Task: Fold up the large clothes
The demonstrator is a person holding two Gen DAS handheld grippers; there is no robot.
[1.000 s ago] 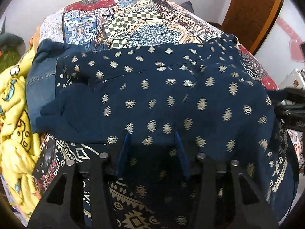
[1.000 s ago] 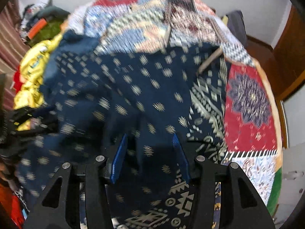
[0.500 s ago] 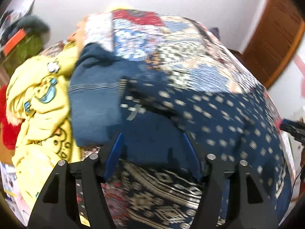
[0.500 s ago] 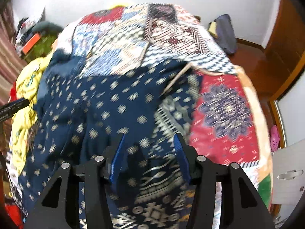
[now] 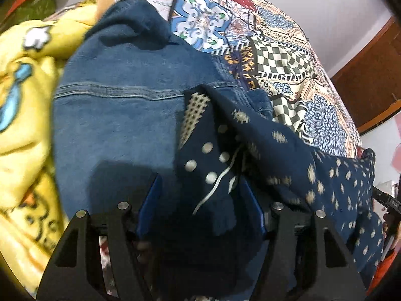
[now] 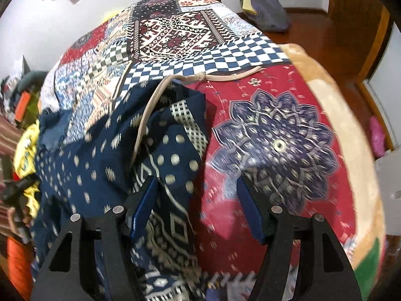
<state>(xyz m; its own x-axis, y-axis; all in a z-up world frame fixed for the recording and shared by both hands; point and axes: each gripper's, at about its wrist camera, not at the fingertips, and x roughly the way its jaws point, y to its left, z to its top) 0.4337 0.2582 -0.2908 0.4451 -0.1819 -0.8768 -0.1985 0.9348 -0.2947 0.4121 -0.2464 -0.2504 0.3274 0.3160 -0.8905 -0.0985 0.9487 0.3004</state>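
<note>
I have two hand-held grippers over the bed, one in each hand. My left hand-held gripper [image 5: 200,200] has its blue fingers [image 5: 150,200] spread wide, and a bunched end of the navy printed garment [image 5: 288,160] lies between them; the fingers stand apart from the cloth on both sides, so I am not pinching it. My right hand-held gripper [image 6: 198,200] is just as wide. Its left finger [image 6: 145,203] is against the edge of the same garment [image 6: 100,155], and its right finger hangs over a red panel with one large blue flower medallion [image 6: 275,148].

I count one navy garment, spread across the patchwork bedspread [image 5: 280,55] from my left side to my right. It carries small pale motifs, a patch of round dots [image 5: 208,158] and a pale lattice band [image 5: 194,110]. In the right wrist view one beige cord [image 6: 153,105] with a knot runs from its upper edge across the bedspread [image 6: 175,32].

At the left end the garment overlaps one piece of blue denim [image 5: 120,110], which has a single stitched seam running across it. Beside the denim lies one yellow cloth with cartoon prints [image 5: 22,130].

One grey bag [image 6: 265,7] sits on the wooden floor past the far end of the bed.
</note>
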